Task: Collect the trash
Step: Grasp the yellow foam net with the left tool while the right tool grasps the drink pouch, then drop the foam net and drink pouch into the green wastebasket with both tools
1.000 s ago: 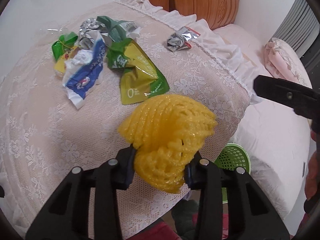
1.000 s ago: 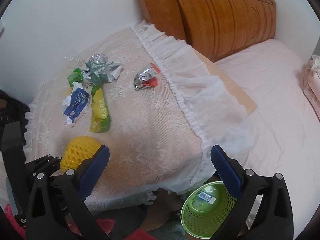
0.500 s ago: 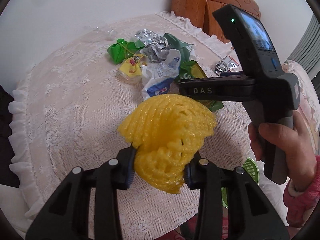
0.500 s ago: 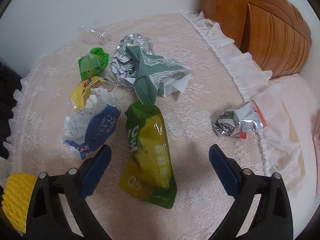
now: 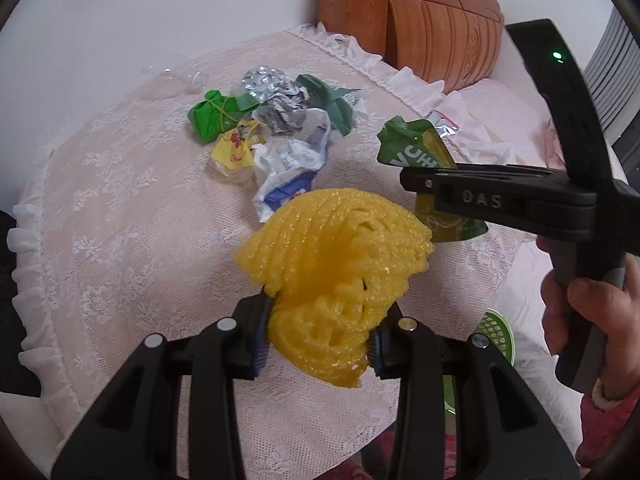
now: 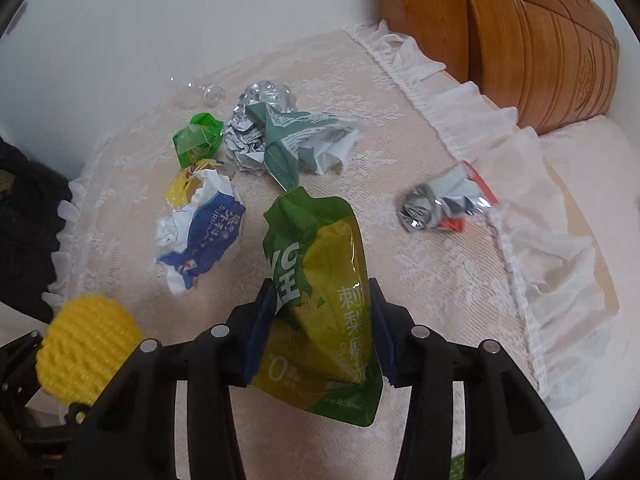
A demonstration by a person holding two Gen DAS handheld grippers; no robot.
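Fingers of the right gripper (image 6: 324, 320) have just closed onto the green-and-yellow drink pouch (image 6: 320, 280) lying on the lace-covered worktop (image 6: 420, 280), while the left gripper (image 5: 318, 336) pinches a yellow foam fruit net (image 5: 336, 272) above it.

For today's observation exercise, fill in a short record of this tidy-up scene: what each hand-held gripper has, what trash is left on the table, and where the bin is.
left hand-held gripper: shut on yellow foam net
right hand-held gripper: jaws just closed on green drink pouch
loose trash on lace tablecloth: blue-and-white wrapper, small green wrapper, crumpled foil, silver-and-red wrapper
green basket: below the table edge, mostly hidden
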